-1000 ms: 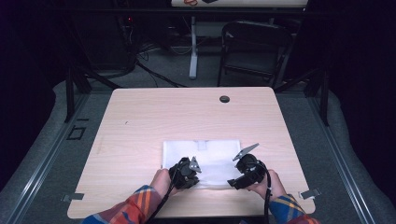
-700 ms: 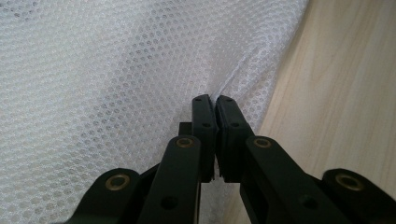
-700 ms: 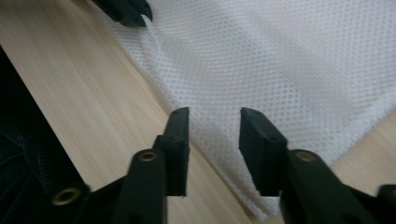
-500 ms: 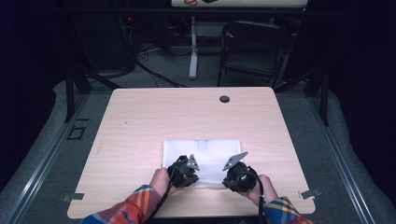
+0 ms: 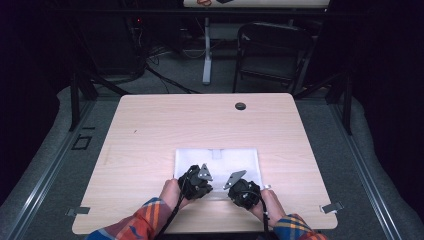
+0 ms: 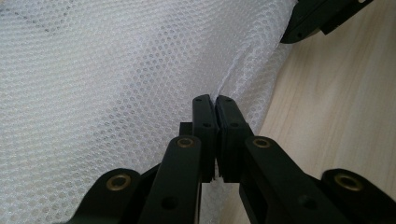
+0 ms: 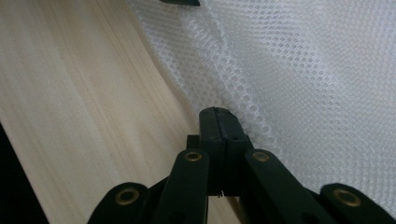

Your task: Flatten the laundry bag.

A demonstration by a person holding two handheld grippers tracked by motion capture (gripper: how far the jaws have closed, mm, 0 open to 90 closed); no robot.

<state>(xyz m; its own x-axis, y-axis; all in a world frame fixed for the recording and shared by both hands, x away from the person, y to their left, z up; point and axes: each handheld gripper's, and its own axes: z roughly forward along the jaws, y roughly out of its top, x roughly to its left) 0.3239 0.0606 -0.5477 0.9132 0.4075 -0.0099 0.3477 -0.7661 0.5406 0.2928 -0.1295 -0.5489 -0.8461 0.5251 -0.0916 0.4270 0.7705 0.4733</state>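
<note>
Pinching the mesh cloth's [image 5: 218, 161] near edge, left claw [image 6: 215, 100] and right claw [image 7: 215, 111] clamp shut.

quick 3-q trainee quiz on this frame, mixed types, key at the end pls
1. True or false: the left gripper has its jaws closed on the edge of the white mesh cloth.
2. Multiple choice: where on the wooden table does the cloth lie? A) far edge by the round black grommet B) near edge, in front of the person C) left corner
3. Fill in: in the right gripper view, the right gripper has its jaws ____ on the cloth's edge.

Key: 1 true; 2 B; 3 shut
</note>
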